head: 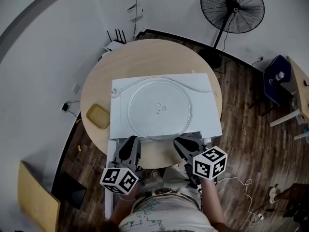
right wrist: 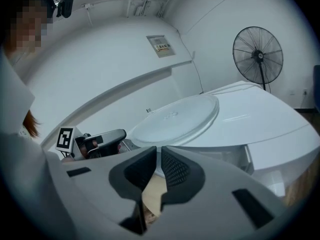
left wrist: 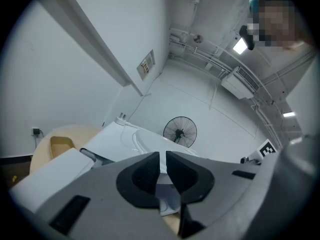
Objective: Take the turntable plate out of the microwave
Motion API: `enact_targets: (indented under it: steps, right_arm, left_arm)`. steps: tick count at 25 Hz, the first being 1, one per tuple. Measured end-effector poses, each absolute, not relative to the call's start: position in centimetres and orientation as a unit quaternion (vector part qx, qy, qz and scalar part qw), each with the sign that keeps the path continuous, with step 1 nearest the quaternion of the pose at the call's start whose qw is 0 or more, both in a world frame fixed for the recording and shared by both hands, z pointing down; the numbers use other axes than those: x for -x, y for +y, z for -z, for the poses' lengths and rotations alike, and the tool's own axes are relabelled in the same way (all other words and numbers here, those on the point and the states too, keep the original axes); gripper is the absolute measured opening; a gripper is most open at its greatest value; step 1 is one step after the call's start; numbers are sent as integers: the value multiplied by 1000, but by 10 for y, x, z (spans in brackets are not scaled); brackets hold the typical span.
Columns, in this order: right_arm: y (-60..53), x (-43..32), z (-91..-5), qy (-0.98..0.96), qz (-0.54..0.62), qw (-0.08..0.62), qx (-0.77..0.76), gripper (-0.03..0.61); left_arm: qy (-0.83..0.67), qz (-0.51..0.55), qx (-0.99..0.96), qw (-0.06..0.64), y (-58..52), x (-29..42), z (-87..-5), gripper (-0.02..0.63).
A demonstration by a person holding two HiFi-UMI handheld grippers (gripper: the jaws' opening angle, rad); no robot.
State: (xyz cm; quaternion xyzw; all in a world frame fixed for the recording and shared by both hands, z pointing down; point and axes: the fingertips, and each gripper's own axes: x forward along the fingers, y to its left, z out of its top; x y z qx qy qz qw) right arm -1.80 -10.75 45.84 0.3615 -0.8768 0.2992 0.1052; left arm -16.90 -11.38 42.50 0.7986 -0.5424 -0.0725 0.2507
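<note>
Your left gripper (left wrist: 162,156) has its jaws pressed almost together, with only a thin slit between the pads and nothing in it. Your right gripper (right wrist: 160,151) is the same: pads nearly touching, nothing pinched. Both sit at the microwave's front edge, the left one toward its left front corner and the right one toward its right front corner, a little below its top.

The turntable plate (head: 159,108) is not inside the microwave (head: 203,88). It lies flat on the microwave's top, roughly centred, and its near rim seems to reach the front edge just beyond your jaw tips. By the look of it the removal is as good as done, and neither gripper touches the plate.

If you mean to leave it there, draw both grippers straight back from the microwave's front and keep them low, so a jaw tip does not catch the rim and slide the glass. If the plate should end on the table (head: 154,57) under the microwave, spread both sets of jaws first. Take the rim at two points facing each other across the plate and lift it level. Glass on a smooth white top will likely skate, so don't push it sideways.
</note>
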Motion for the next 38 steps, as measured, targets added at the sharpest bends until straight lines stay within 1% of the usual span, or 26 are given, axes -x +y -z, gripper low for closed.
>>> enact_targets:
  steps: [4,9,17,20,26,31,35,38]
  right_arm:
    - [-106,23,-458,-883,-283,101,-360,8]
    - [-100,27,-445,-901,-247,73,-349,-4]
    - [-70,40,-418,-933,-110,63,-336,-8]
    - [-54,45,-404,-939,-68,46,-335,-8]
    - [-33,54,-380,-947,-51,-11,-316,-9]
    - [-26,53,-365,-952,-14,-13,-306,-9]
    - [-28,44,-358,-956,-19,-32,-290,-9]
    - [-32,31,-356,-958,-22,-27,-286,-9]
  left_arm:
    - [-535,45,-805,250,-100,161,-432,44]
    - [-517,29,-821,240,-87,147,-435,31]
    - [-478,9,-848,229,-63,127,-437,20]
    - [-462,0,-862,209,-50,118,-430,18]
    - [-430,12,-884,182,-31,101,-408,18]
    - [-426,9,-890,163,-27,89,-394,18]
    - [-429,3,-891,148,-30,73,-391,18]
    - [-435,6,-889,142,-33,58,-383,18]
